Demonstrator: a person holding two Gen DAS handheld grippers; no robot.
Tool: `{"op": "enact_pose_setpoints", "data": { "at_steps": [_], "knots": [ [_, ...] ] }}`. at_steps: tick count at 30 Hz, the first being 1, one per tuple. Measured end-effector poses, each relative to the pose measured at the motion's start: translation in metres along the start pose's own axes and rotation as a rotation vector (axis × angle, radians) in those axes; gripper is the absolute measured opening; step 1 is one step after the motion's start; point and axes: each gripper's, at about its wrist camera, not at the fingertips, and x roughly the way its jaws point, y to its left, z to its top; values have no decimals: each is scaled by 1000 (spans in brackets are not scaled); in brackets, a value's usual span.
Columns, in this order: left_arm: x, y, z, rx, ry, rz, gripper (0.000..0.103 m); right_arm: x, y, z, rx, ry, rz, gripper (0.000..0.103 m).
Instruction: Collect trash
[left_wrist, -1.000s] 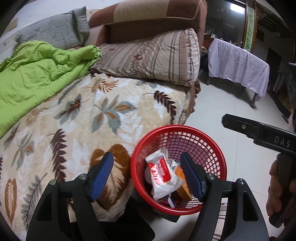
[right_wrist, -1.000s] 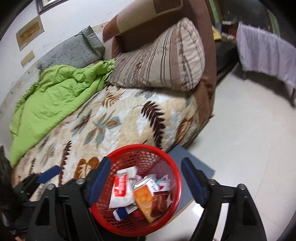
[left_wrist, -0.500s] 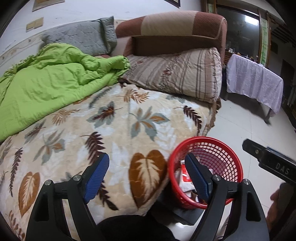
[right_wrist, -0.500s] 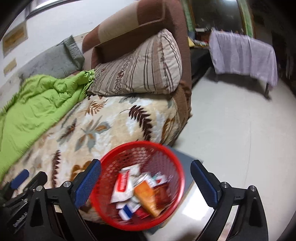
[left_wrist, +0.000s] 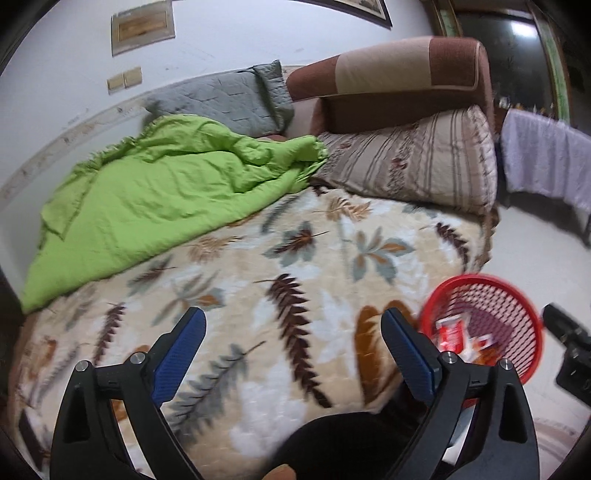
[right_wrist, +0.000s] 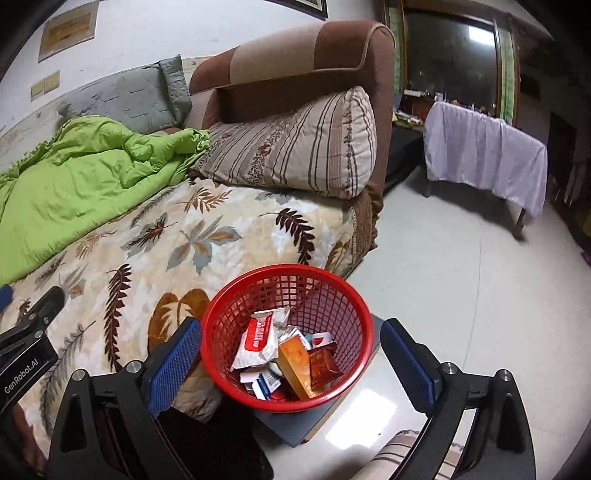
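Swinging off the basket (right_wrist: 288, 336) toward the bed (left_wrist: 280, 273), the left gripper (left_wrist: 293, 347) now has it at three o'clock; both tongs gape empty, the right gripper (right_wrist: 290, 354) too, so collecting seems done.

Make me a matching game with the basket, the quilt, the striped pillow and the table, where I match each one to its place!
Things:
1. basket
2. green quilt
3. striped pillow
4. table

Places:
A. leaning on the brown sofa arm
B. far across the floor, under a white cloth
C. on the floor by the bed's corner, with wrappers inside
D. bunched on the bed, near the wall

Pairs: 1-C, 2-D, 3-A, 4-B
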Motion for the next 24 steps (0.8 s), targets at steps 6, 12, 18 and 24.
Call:
{"op": "enact_pose_setpoints", "data": {
  "at_steps": [6, 12, 18, 24],
  "knots": [
    [6, 1, -3, 17, 40, 61, 95, 2, 4, 0, -30, 14, -11, 99],
    [17, 3, -8, 10, 88, 63, 95, 4, 3, -1, -31, 21, -10, 99],
    [16, 3, -11, 0, 82, 51, 95, 4, 5, -2, -43, 20, -7, 99],
    [19, 8, -13, -25, 95, 36, 95, 5, 8, -3, -57, 19, -6, 99]
  ]
}}
